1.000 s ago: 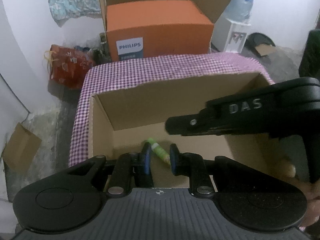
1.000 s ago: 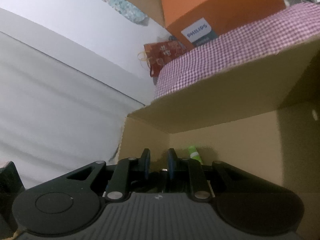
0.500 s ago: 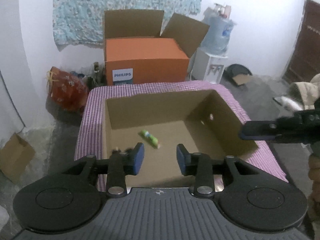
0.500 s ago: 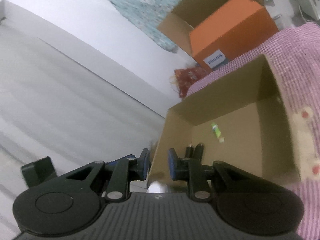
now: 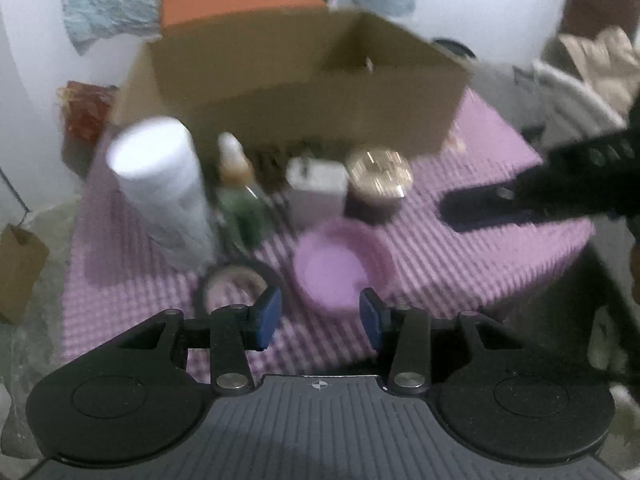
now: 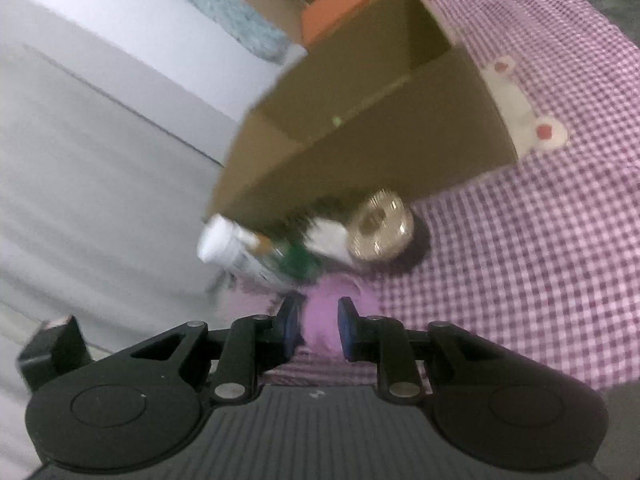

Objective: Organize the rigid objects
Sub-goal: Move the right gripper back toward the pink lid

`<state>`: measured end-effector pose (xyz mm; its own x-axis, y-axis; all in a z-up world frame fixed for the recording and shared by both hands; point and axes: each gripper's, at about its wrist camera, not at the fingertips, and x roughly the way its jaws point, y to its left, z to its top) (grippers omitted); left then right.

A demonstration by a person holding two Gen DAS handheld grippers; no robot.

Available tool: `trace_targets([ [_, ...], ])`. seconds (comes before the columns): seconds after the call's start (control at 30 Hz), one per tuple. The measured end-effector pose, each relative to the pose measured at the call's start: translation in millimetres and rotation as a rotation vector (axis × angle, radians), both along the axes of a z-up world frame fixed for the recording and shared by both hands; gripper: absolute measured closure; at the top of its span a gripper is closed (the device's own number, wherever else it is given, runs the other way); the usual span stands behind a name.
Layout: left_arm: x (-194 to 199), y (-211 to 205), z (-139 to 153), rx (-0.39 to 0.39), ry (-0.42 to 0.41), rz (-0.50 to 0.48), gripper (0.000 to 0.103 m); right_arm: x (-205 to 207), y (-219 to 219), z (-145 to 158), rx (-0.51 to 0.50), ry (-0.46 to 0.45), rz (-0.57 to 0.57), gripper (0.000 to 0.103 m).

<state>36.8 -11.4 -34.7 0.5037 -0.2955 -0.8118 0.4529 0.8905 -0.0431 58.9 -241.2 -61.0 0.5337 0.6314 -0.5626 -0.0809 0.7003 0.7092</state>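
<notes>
Everything is blurred by motion. An open cardboard box [image 5: 304,92] stands on the pink checked cloth [image 5: 460,248]. In front of it are a white bottle [image 5: 164,184], a green bottle [image 5: 240,200], a small white box [image 5: 316,188], a gold-lidded jar [image 5: 378,172], a pink bowl [image 5: 336,264] and a tape ring [image 5: 234,284]. My left gripper [image 5: 320,316] hovers just short of the bowl, its jaws opening with nothing between them. My right gripper [image 6: 318,322] shows a narrow empty gap, with the pink bowl [image 6: 328,308] beyond it. A green speck [image 6: 337,121] shows inside the box [image 6: 360,148].
An orange carton [image 5: 240,0] stands behind the box. A white thing with red dots [image 6: 516,104] lies against the box's right side. My right gripper's finger [image 5: 520,204] reaches in over the cloth from the right. The cloth's near edge drops to the floor.
Both grippers have drawn back out of the box toward the near side of the table, bringing the row of objects into view. The left jaws have widened. The green tube stayed in the box.
</notes>
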Motion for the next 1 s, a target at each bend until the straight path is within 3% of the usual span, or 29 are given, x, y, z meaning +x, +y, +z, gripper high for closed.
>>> trace_targets([
  [0.1,1.3,-5.9,-15.6,0.009,0.025,-0.012,0.06,5.3,19.1,-4.3,-0.1,-0.012,0.019,0.078],
  [0.23,3.7,-14.0,-29.0,0.036,0.029,-0.018,0.06,11.1,35.3,-10.8,-0.17,-0.027,0.039,0.067],
  [0.43,16.1,-22.7,-33.6,0.021,0.024,-0.023,0.059,25.2,52.8,-27.4,-0.24,0.0,0.066,0.067],
  [0.53,15.7,-29.5,-37.7,0.034,0.004,-0.026,0.057,22.6,52.9,-34.8,-0.236,0.009,0.064,0.072],
  [0.77,11.6,-48.1,-37.4,0.022,-0.006,-0.11,0.057,8.6,32.3,-34.1,-0.233,0.017,0.018,0.073],
  [1.0,11.0,-66.1,-45.1,0.07,-0.041,-0.149,0.039,3.8,18.3,-37.7,-0.224,0.045,-0.006,0.074],
])
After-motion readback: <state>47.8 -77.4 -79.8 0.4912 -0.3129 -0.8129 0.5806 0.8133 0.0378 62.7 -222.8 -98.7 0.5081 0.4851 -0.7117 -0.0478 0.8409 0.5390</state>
